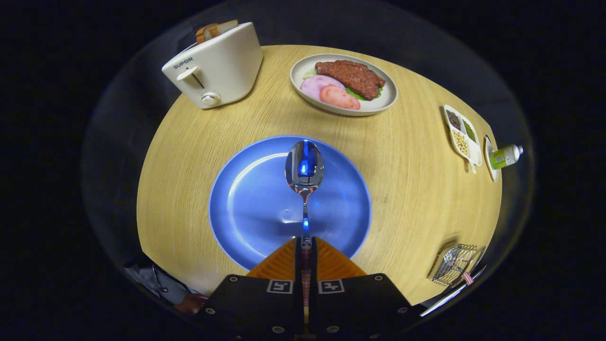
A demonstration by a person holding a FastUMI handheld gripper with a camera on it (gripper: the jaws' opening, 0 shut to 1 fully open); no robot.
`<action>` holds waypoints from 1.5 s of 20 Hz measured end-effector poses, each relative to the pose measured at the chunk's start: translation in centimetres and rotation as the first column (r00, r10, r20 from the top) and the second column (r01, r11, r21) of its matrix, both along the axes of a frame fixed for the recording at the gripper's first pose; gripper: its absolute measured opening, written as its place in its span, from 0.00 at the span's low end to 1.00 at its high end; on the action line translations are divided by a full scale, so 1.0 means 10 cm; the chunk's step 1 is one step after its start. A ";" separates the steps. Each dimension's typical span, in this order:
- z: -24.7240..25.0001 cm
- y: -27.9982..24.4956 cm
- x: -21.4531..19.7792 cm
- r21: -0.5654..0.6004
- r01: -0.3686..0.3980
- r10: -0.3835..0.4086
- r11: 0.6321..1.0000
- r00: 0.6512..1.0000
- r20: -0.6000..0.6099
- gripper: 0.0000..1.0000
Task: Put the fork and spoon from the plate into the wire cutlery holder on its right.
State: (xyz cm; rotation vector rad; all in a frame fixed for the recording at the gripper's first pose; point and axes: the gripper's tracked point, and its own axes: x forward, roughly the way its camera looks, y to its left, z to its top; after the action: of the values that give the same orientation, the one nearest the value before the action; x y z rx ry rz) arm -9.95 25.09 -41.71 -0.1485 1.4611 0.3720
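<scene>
spoon (304,166) btwn fingers (284,261) over plate (246,208), wire holder (457,264) right

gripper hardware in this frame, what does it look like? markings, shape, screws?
The gripper has two wedge-shaped fingers with ribbed faces, tapering toward the tips. Behind them sit two flat black blocks, each bearing a square black-and-white fiducial tag near the centre seam. Round silver screw heads dot the blocks' corners and edges. I can't make out any cables.

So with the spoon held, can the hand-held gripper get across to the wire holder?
Probably yes: the hand-held gripper is shut on the spoon above the plate, and only bare table lies between it and the holder.
</scene>
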 end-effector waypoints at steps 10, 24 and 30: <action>0.45 -1.61 -0.22 -0.041 0.087 -0.087 0.995 0.996 0.007 0.05; 0.57 -2.94 -0.59 -0.063 0.100 -0.108 0.993 0.985 -0.138 0.05; 0.49 -3.22 -0.71 -0.089 -0.075 0.044 0.993 0.949 -0.313 0.05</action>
State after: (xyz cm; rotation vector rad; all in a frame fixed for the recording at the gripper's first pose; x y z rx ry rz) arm -17.06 -7.10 -36.78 -0.2231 1.7919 0.3834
